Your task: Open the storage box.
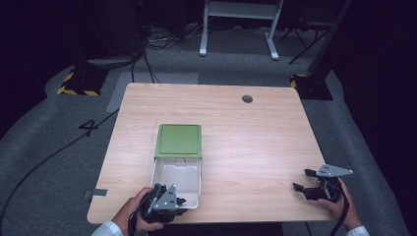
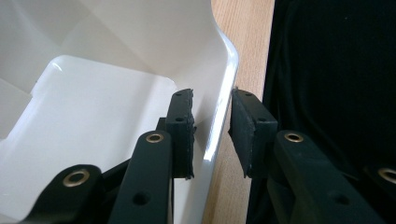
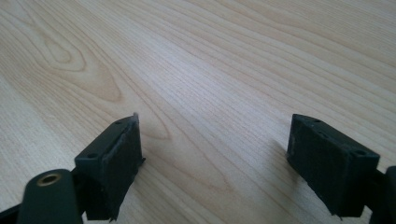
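At the left, near the front edge of the table (image 1: 255,128), the left gripper (image 1: 181,201) straddles the near wall of an open white box (image 1: 178,176) whose green lid (image 1: 179,140) lies flat on the table beyond it, hinged back. In the left gripper view one pad sits inside the box and the other outside, with the thin glossy box wall (image 2: 219,116) between them; a slight gap shows on each side, so the jaws look narrowly spread around the rim rather than pinching it. To do this step well, the person should seat the wall deeper between the pads and squeeze gently, since the thin plastic will likely flex or slip. Well apart at the right, the right gripper (image 1: 301,180) rests low over bare wood, its jaws spread wide and holding nothing.
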Motion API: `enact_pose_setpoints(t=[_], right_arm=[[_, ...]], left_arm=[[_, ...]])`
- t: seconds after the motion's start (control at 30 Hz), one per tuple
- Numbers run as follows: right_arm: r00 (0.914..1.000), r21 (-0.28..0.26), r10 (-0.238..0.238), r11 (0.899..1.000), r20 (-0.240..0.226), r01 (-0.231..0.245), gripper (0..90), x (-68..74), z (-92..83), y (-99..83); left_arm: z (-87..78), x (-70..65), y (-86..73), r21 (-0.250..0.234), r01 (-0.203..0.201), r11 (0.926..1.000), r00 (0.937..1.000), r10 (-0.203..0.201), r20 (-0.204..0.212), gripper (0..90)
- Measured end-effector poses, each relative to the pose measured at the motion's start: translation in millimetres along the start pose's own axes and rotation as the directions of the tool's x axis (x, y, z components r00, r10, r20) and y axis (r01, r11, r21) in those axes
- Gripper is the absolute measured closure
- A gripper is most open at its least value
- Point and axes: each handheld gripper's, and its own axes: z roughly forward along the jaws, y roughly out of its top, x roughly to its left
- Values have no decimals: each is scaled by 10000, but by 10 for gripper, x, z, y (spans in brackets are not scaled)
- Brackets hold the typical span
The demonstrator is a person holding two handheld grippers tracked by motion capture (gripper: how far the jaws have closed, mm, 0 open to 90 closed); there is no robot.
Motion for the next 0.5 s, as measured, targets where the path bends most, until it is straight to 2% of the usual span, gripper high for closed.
enact_pose_setpoints(t=[0.13, 0.2, 0.5], right_arm=[[10000, -1, -1, 10000, -1, 1, 179, 0, 0, 0], [10000, -2, -2, 10000, -1, 2, 179, 0, 0, 0], [10000, -5, -6, 10000, 6, 6, 179, 1, 0, 0]], left_arm=[[-5, -9, 14, 25, 14, 10000, 10000, -14, 17, 657], [-18, 0, 27, -17, 80, 10000, 9999, -80, -75, 596], [-198, 6, 61, -646, 208, 9977, 9990, -233, -378, 425]])
